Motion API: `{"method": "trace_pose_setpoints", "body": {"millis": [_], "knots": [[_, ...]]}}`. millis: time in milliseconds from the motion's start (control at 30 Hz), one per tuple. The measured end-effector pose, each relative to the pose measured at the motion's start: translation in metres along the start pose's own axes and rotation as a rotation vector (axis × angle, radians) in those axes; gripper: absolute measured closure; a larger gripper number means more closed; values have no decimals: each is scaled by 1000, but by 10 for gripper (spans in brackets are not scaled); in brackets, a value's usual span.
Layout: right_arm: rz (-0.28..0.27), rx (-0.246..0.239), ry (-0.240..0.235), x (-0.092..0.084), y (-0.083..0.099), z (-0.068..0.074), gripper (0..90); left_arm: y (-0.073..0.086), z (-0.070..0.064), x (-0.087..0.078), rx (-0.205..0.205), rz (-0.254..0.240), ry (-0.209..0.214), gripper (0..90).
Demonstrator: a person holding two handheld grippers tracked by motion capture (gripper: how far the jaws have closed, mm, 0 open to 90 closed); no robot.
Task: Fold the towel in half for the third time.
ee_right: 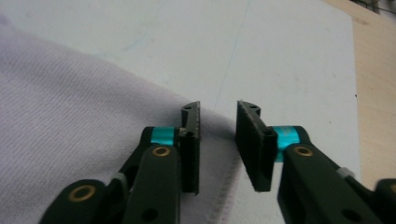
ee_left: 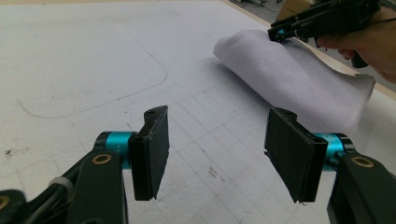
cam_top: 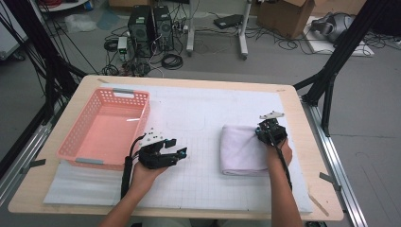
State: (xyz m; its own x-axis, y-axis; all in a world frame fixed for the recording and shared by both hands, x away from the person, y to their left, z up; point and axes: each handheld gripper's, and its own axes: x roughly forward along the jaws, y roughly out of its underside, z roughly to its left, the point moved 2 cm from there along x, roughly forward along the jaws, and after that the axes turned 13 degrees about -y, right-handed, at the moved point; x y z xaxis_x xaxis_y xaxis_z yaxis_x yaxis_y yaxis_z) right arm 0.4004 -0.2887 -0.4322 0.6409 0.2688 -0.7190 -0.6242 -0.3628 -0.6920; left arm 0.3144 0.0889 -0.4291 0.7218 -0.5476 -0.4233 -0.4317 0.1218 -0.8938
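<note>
A folded white cloth towel [cam_top: 243, 150] lies right of centre in the high view, on the white gridded mat [cam_top: 198, 184] covering the bench. The right gripper [ee_right: 218, 144] hovers at the towel's hemmed right edge, jaws narrowly parted and gripping nothing. They may pinch only the top layer, so the fold could fall open. The left gripper [ee_left: 215, 154], jaws wide and empty, waits beside a pink plastic basket [cam_top: 78, 140].

Both handheld black two-jaw grippers [ee_left: 215, 154] [ee_right: 218, 144]: teal collars, brass pivot screws, ribbed flat pads, black trailing cables; bare forearms, no sleeves.
</note>
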Motion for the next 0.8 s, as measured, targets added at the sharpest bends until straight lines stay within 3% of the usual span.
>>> {"method": "trace_pose_setpoints", "body": {"millis": [133, 233, 267, 400, 467, 500, 533, 600, 700, 800], "knots": [[-118, 49, -65, -22, 1, -4, 619, 0, 1, 0, 2, -4, 0, 403], [-159, 38, -126, -39, 9, -3, 589, 0, 1, 0, 1, -5, 0, 403], [-159, 38, -126, -39, 9, -3, 589, 0, 1, 0, 1, -5, 0, 403], [-142, -19, -237, -53, 32, 9, 600, -1, 0, 0, 4, -9, 1, 402], [-134, -30, -256, -54, 38, 12, 622, -1, 0, -1, 5, -9, 2, 402], [-98, -30, -303, -53, 49, 16, 664, 0, 0, 0, 3, -7, 1, 401], [-75, -33, -312, -50, 54, 17, 674, 0, 0, 0, 4, -7, 2, 401], [-57, -31, -309, -47, 62, 15, 697, -1, -1, 0, 5, -7, 5, 401], [-28, -15, -211, -51, 66, 9, 724, -1, -1, -1, 3, -8, 4, 401], [-38, 14, -195, -57, 70, 7, 720, -1, -1, -1, 5, -10, 5, 401]]}}
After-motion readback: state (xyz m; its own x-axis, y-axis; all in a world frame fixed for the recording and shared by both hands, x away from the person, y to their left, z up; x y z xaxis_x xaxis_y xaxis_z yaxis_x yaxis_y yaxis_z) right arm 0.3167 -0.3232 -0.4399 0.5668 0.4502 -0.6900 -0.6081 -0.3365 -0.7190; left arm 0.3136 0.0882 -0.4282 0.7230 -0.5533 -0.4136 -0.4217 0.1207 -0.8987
